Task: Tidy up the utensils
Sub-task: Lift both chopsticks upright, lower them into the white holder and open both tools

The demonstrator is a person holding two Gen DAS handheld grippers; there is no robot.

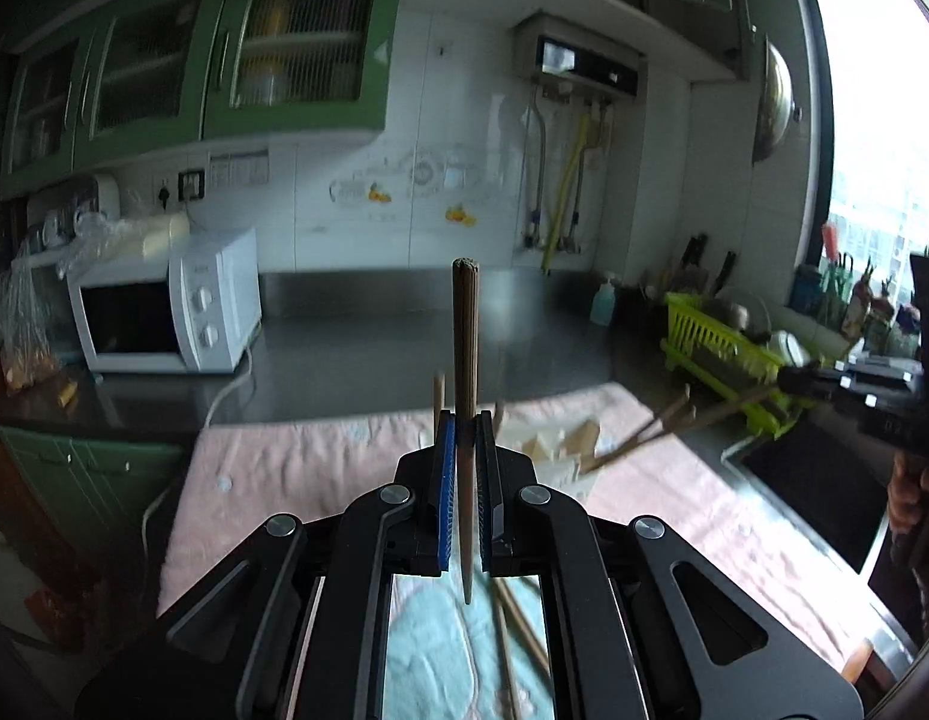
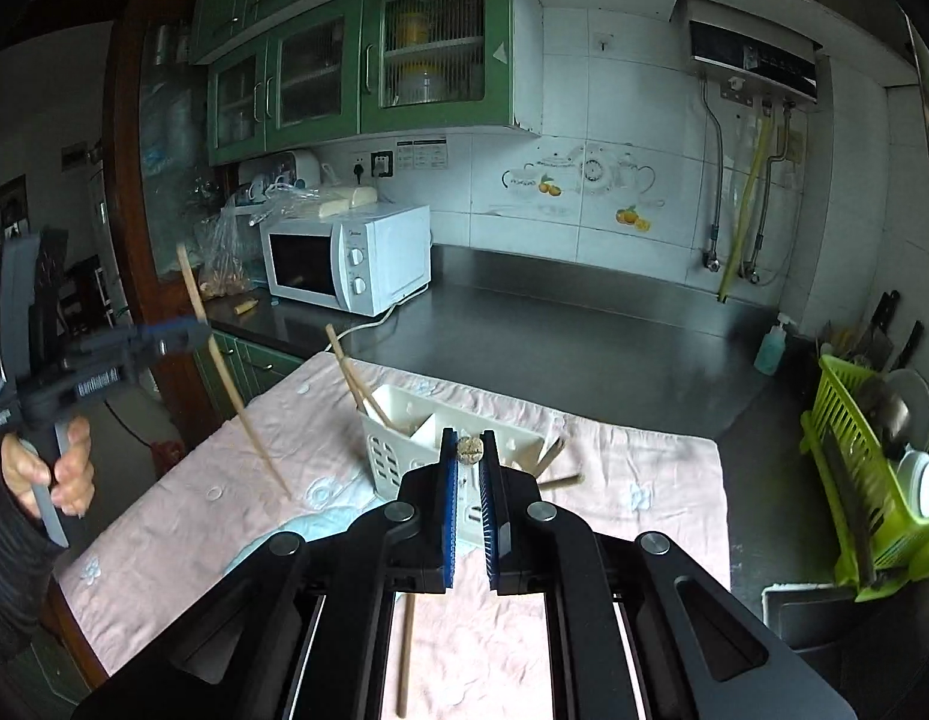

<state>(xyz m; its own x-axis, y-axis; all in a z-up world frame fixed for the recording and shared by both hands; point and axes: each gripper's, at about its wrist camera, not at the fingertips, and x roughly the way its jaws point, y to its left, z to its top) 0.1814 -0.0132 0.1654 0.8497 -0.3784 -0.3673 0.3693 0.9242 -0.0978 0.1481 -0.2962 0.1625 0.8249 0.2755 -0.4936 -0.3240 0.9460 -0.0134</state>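
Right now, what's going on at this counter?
A person holds a pair of tongs in each hand over a pink cloth on the kitchen counter. The left tongs are shut on one chopstick, and the right tongs are shut on another chopstick, seen end-on. A white utensil holder already holds some chopsticks; a few lie loose on the cloth.

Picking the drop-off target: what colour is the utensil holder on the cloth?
Off-white, with slotted sides; the utensil holder shows best in the right wrist view.

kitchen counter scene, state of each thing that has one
left gripper: shut on a chopstick, held upright
right gripper: shut on a chopstick, seen end-on
white caddy: upright, two chopsticks inside
microwave: door closed
wall cabinets: doors closed
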